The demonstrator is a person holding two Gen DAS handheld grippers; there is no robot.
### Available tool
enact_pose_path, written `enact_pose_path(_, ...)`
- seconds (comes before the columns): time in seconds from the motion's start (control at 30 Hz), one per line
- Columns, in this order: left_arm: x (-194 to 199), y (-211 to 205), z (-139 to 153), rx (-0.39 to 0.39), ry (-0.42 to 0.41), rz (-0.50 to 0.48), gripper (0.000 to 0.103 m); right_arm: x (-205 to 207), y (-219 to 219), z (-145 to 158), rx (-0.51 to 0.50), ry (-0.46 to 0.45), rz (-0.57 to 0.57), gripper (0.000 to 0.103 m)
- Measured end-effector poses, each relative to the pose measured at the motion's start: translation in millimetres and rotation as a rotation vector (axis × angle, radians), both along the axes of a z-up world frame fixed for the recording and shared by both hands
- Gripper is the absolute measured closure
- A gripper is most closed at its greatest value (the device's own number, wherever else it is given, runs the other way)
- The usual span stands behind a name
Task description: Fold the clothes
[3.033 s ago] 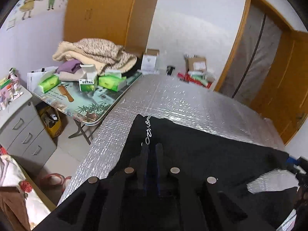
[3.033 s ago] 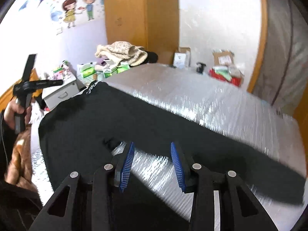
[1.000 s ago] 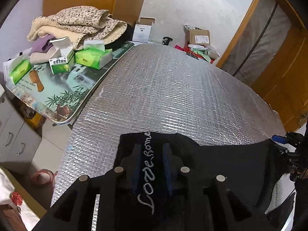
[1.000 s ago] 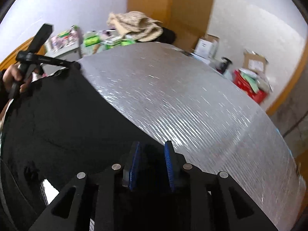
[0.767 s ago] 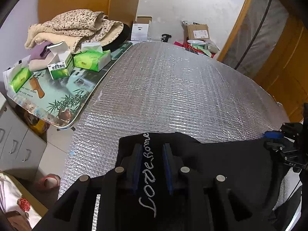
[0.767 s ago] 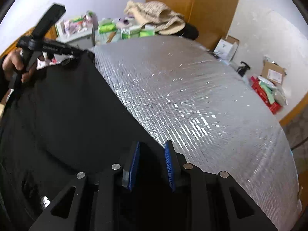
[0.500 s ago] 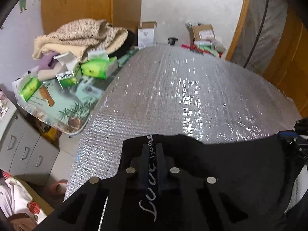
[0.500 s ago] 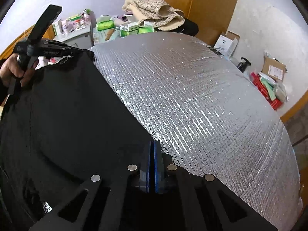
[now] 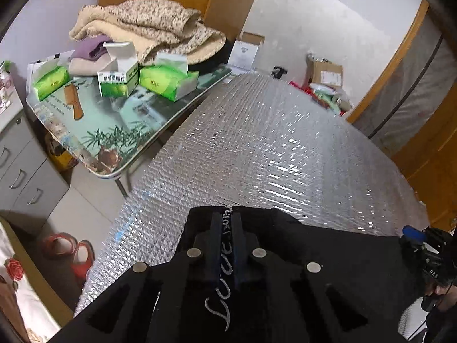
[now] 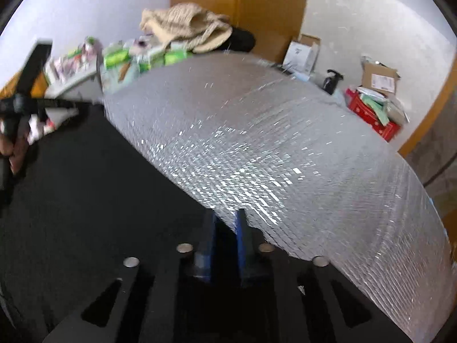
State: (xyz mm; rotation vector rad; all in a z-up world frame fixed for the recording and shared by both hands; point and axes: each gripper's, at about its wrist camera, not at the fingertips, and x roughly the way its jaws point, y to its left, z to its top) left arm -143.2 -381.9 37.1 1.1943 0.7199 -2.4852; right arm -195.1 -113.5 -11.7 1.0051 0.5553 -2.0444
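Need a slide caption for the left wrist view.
Left gripper shut on black garment over silver mat.

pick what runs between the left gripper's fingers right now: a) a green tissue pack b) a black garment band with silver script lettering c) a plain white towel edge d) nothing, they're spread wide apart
b: in the left wrist view the left gripper has its fingers closed on the black garment, and the band with silver script lettering runs between them, above the silver quilted foil mat.
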Motion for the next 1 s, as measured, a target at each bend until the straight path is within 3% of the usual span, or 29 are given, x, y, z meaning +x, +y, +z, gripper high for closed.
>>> enact_pose_path(0.07,10,-2,13,0.011,0.027,0.002,0.096,4,21,15,-0.046,0.014,-0.022,0.079)
enact_pose_path(0.27,33,3,56,-0.066,0.085,0.035,0.096,10,113,47,-0.145,0.04,-0.162,0.078)
enact_pose_path(0.47,42,91,74,-0.096,0.153,-0.148,0.096,26,188,45,-0.122,0.03,-0.249,0.078)
enact_pose_path(0.73,55,208,97,-0.136,0.241,-0.394,0.096,44,251,24,-0.007,0.046,-0.252,0.078)
enact_pose_path(0.87,52,265,73,-0.156,0.195,-0.515,0.096,36,266,12,0.057,0.057,-0.243,0.078)
enact_pose_path(1.0,43,299,43,-0.184,0.132,-0.579,0.096,14,284,4,0.049,0.043,-0.267,0.078)
